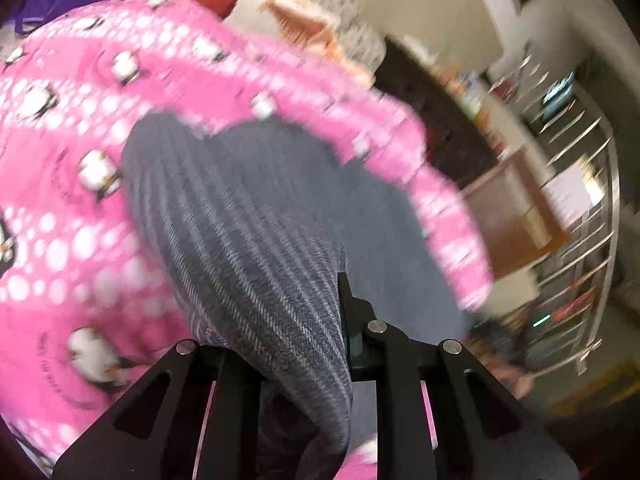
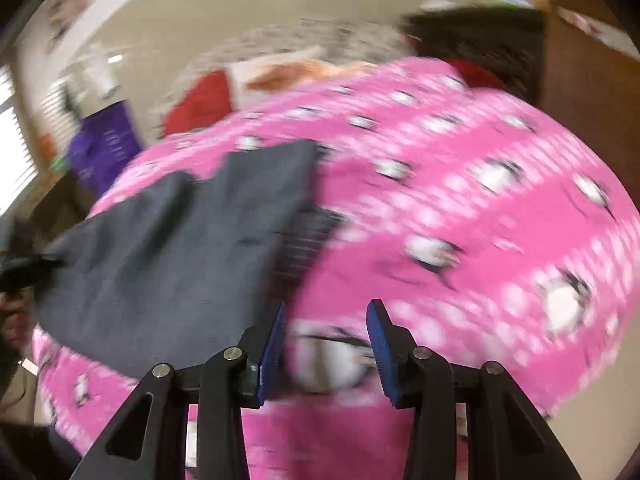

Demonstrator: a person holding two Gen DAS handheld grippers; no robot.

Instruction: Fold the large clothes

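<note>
A grey striped garment [image 1: 248, 220] lies on a pink penguin-print blanket [image 1: 60, 200]. One end of it rises into my left gripper [image 1: 308, 320], which is shut on the bunched cloth; the fabric hides the left finger. In the right wrist view the grey garment [image 2: 160, 248] spreads over the left part of the pink blanket [image 2: 460, 200]. Its left corner is pulled up toward the left gripper [image 2: 24, 268] at the frame edge. My right gripper [image 2: 326, 320] hovers open just right of the garment's edge, with only blanket showing between its blue pads [image 2: 272, 344]. Both views are motion-blurred.
Behind the blanket lie a red cushion [image 2: 200, 104], a white pillow [image 1: 288, 12] and a purple bag [image 2: 104, 148]. Brown wooden furniture [image 1: 512, 216] and a metal rack [image 1: 592, 200] stand to the right in the left wrist view.
</note>
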